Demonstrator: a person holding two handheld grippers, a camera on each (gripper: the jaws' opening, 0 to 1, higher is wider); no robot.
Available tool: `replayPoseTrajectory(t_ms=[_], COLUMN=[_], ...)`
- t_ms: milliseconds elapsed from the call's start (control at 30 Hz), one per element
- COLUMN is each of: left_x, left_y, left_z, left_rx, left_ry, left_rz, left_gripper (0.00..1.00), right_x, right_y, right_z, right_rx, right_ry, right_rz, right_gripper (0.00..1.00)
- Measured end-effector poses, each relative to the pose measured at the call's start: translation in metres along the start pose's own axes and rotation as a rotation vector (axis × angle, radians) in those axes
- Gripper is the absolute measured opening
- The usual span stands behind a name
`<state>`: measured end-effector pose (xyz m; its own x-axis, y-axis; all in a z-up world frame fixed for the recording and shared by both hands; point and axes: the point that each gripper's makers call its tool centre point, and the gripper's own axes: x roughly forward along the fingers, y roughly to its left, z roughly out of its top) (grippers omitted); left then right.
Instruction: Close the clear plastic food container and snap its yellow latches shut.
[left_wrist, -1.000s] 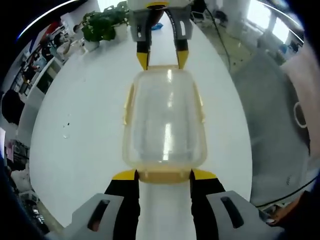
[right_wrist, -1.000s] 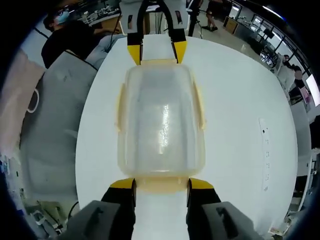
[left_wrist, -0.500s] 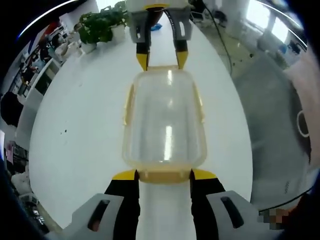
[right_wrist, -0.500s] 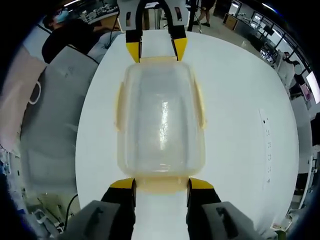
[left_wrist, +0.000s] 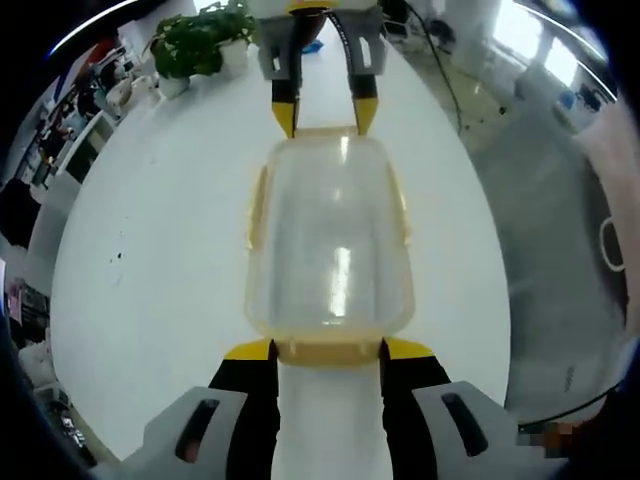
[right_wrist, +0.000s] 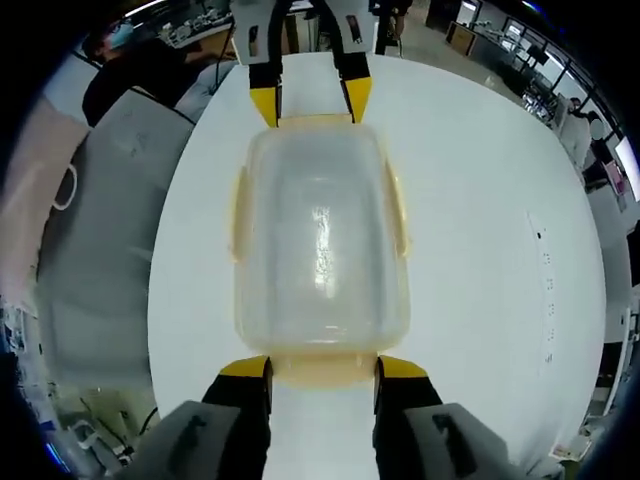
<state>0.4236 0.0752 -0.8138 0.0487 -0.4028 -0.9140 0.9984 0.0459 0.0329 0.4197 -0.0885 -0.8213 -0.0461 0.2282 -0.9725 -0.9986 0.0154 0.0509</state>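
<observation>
The clear plastic food container (left_wrist: 330, 240) lies lengthwise on a white table (left_wrist: 150, 260), lid on, between the two grippers, which face each other across it. In the left gripper view its near short end meets a yellow latch (left_wrist: 328, 351) that sits between the yellow-tipped jaws of the left gripper (left_wrist: 328, 349); those jaws stand spread to either side of the latch, touching or just beside its ends, not clamped on anything. Yellow side latches (left_wrist: 257, 205) run along both long edges, lying flat against the walls. At the far short end the right gripper (left_wrist: 323, 116) reaches in from the top, its two tips apart and resting at the container's far rim.

In the right gripper view the same container (right_wrist: 320, 245) fills the middle, with its near latch (right_wrist: 322, 370) set between the spread jaws of the right gripper (right_wrist: 322, 368), and the left gripper (right_wrist: 310, 100) at the far end with its tips apart at the rim.

A potted plant (left_wrist: 195, 45) stands near the table's far edge in the left gripper view. A person in dark clothing (right_wrist: 140, 70) sits beyond the table in the right gripper view, beside a grey covered shape (right_wrist: 100, 230).
</observation>
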Motion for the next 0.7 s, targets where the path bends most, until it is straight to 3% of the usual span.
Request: replayPoseTrajectory(t_ms=[467,700], left_x=[0.0074,0.0103], left_y=[0.0024,0.0021], left_z=[-0.0049,-0.0098], left_rx=[-0.003,-0.042], left_ry=[0.008,0.015], left_rz=[-0.002,-0.012], left_gripper=[0.37,0.37], right_x=[0.0067,0.0073], right_y=[-0.0011,-0.0018], right_z=[0.0001,-0.0047], right_rx=[0.024,0.07], right_ry=[-0.019,-0.035], right_rz=[-0.002,-0.015], right_gripper=[0.37,0.38])
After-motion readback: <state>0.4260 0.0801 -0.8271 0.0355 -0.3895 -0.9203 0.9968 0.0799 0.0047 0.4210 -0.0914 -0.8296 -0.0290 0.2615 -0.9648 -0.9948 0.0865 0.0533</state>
